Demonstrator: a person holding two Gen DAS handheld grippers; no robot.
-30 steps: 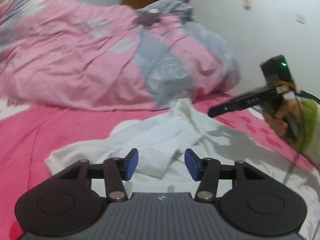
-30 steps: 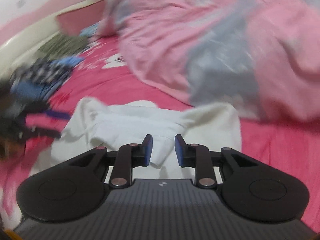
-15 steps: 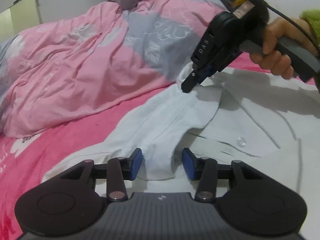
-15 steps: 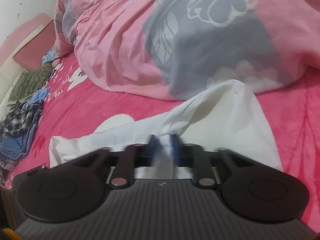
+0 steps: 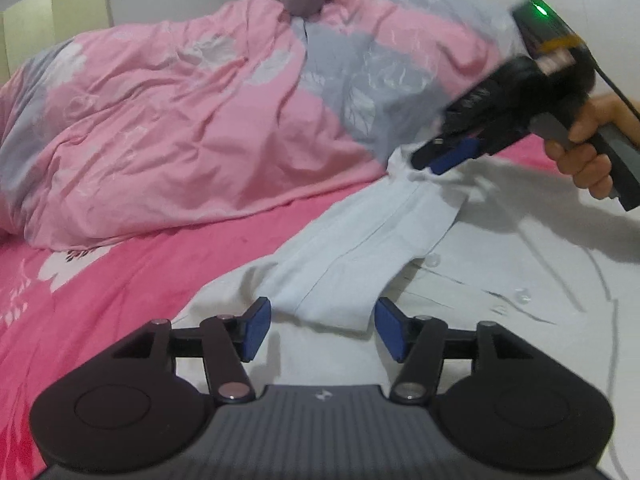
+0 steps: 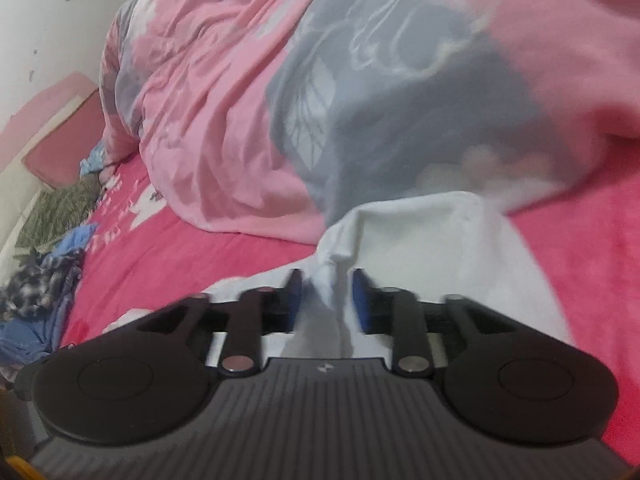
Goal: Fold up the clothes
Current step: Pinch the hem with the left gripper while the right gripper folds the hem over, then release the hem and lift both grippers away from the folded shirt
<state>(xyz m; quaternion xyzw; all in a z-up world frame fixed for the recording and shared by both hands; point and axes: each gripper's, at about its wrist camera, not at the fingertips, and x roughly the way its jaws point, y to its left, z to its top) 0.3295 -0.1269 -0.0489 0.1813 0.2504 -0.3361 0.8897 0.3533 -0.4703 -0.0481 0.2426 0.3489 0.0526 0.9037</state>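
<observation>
A white button shirt [image 5: 500, 248] lies spread on the pink bed sheet [image 5: 120, 288]. A folded strip of it [image 5: 360, 248] runs from near my left gripper [image 5: 324, 328] up to my right gripper [image 5: 448, 156]. My left gripper's jaws are opening, and the strip's near end lies just ahead of the blue pads, untouched. In the right wrist view my right gripper [image 6: 327, 302] has its jaws opening around a raised ridge of the white shirt [image 6: 440, 248], with the pads [image 6: 360, 304] just off the cloth. A hand [image 5: 588, 160] holds that gripper.
A bunched pink and grey duvet [image 5: 180, 120] fills the far side of the bed, close behind the shirt [image 6: 224, 100]. A pile of blue and checked clothes [image 6: 36, 292] lies at the left. A pink headboard [image 6: 60, 136] and a white wall stand beyond.
My right gripper was shut on the shirt's ridge half a second ago and its jaws have parted. My left gripper's jaws have widened. The right gripper has shifted right in the left wrist view.
</observation>
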